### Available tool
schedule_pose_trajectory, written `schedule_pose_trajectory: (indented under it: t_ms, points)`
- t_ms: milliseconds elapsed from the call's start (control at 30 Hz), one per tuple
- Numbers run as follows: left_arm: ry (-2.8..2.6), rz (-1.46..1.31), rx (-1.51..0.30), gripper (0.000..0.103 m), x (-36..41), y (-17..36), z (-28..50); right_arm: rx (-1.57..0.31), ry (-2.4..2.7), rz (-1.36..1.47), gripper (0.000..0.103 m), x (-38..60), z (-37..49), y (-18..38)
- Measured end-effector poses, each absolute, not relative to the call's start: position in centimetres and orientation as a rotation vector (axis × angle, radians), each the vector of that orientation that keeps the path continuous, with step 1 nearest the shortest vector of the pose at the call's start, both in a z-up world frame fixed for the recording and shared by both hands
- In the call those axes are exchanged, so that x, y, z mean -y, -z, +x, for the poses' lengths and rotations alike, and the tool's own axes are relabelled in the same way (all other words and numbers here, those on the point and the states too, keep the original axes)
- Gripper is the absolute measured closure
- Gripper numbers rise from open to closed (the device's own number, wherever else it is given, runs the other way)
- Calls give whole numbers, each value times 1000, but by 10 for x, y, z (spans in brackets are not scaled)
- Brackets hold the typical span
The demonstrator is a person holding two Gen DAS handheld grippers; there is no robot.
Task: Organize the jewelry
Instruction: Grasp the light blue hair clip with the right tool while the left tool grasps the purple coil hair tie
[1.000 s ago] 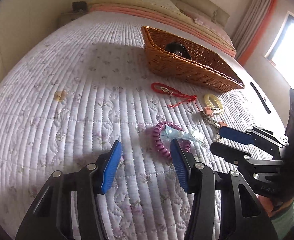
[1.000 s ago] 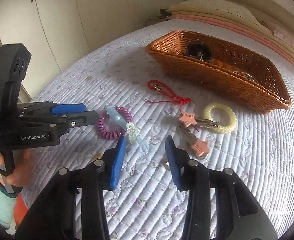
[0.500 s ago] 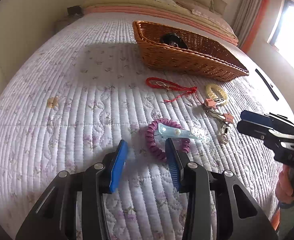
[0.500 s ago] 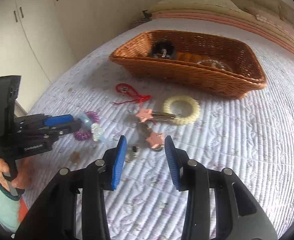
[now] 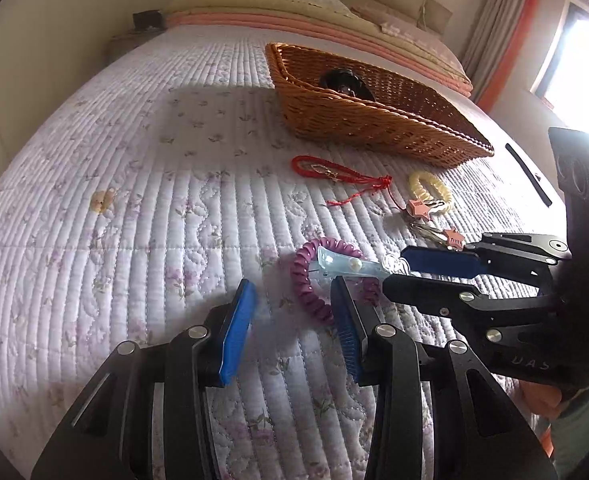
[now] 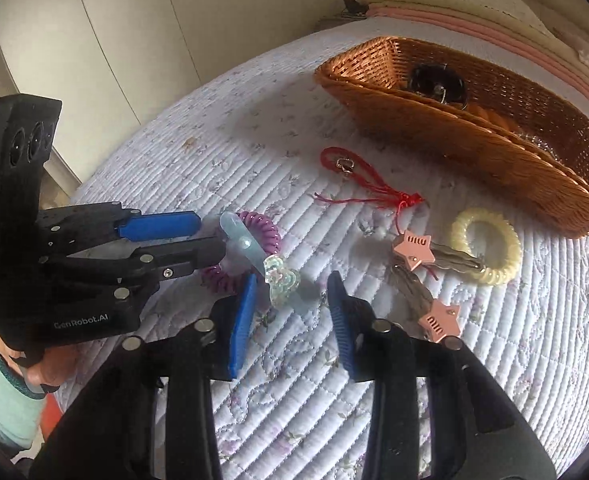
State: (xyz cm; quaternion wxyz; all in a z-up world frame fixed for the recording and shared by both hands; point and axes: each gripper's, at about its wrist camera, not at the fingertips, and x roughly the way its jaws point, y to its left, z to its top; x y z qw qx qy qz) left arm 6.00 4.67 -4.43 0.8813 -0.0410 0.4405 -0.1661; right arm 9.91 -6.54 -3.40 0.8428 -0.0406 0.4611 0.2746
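Observation:
A clear blue hair clip (image 5: pixel 344 262) (image 6: pixel 254 256) lies across a purple coil hair tie (image 5: pixel 314 280) (image 6: pixel 256 232) on the quilt. My right gripper (image 6: pixel 292 300) is open, its jaws either side of the clip's bow end (image 6: pixel 280 278). My left gripper (image 5: pixel 292 312) is open and empty, low over the quilt at the purple tie's near edge. Further right lie a red cord bracelet (image 6: pixel 358 184), two pink star clips (image 6: pixel 412 250) and a pale yellow coil tie (image 6: pixel 486 244). A wicker basket (image 6: pixel 454 140) (image 5: pixel 374 120) holds a black item (image 6: pixel 436 82).
The bed's quilt (image 5: pixel 134 200) carries everything. Pillows (image 5: pixel 274 0) are at the head. White cupboard doors (image 6: pixel 114 40) stand left of the bed. A black strip (image 5: pixel 528 174) lies near the right edge. A curtain and window (image 5: pixel 574 40) are at right.
My right gripper swung away over the star clips, then came back down to the blue hair clip. My left gripper stayed open by the purple tie and sank slightly closer.

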Motion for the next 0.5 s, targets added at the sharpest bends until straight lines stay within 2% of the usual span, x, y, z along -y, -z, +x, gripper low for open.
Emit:
schedule_pose_trajectory:
  t_ms: [100, 400, 433, 500]
  points:
    - [345, -84, -917, 65, -47, 44, 60, -981, -584, -81, 89, 69, 98, 34]
    - [293, 9, -914, 66, -32, 43, 63, -957, -427, -40, 88, 105, 59, 26]
    - [277, 33, -909, 69, -28, 43, 62, -961, -401, -33, 88, 111, 53, 27]
    - [274, 65, -895, 84, -22, 43, 59, -963, -350, -14, 88, 124, 41, 27]
